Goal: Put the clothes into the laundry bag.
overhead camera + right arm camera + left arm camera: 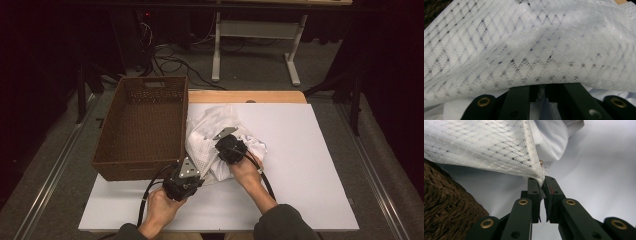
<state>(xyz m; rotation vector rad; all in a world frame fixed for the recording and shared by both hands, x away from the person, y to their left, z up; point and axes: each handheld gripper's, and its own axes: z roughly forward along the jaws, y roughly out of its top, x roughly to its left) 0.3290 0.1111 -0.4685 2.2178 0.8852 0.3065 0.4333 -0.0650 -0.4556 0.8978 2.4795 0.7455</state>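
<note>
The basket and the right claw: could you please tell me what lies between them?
In the high view, the white cloth lies between the basket and the right claw, bunched against the basket's side.

Right hand-held gripper (541, 91) jaw tips under white mesh cloth (529, 45).

Black tool (541, 183) jaws, brass rivets, trailing cables, dark sleeves (282, 222)

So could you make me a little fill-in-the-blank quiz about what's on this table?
1. The left gripper pinches a corner of the white ____.
2. The brown wicker basket sits at the table's ____ side in the high view.
3. The right gripper is over the cloth, whose weave is dotted with small ____.

Missing words: cloth; left; holes
</note>
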